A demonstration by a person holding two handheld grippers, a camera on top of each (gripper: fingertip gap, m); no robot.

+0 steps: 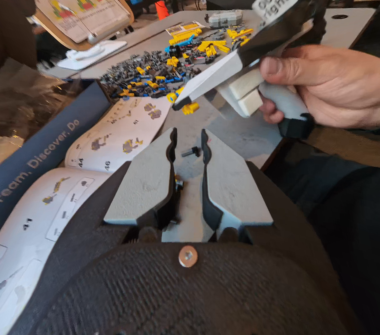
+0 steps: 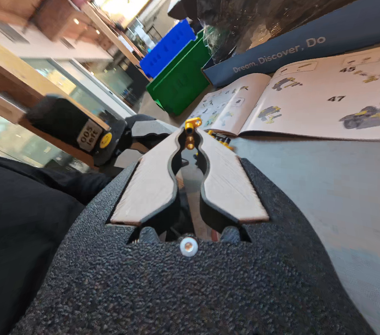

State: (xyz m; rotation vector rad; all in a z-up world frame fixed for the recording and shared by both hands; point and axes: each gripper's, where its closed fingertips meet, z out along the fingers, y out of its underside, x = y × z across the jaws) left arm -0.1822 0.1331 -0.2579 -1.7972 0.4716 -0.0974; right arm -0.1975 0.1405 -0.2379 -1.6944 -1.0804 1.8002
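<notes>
Yellow plastic sits pinched at the tips of my right gripper (image 2: 190,133): a small connector piece (image 2: 191,129) with pin holes, clamped between the two fingers and held above the grey desk (image 2: 298,181). To keep this grip good I judge I should hold the squeeze even, since the piece is caught only at the very tips and could twist out. My left gripper (image 1: 189,141) hangs with its fingers apart and empty, low over the desk, with a small dark grey pin (image 1: 190,152) lying just beyond the gap between them. An open instruction booklet (image 1: 115,139) lies to the left, a dark blue box (image 1: 45,152) beside it, and a heap of grey, yellow and blue parts (image 1: 148,76) farther back. Blue and green bins (image 2: 176,69) stand past the desk's end in a bright, windowed workshop.
</notes>
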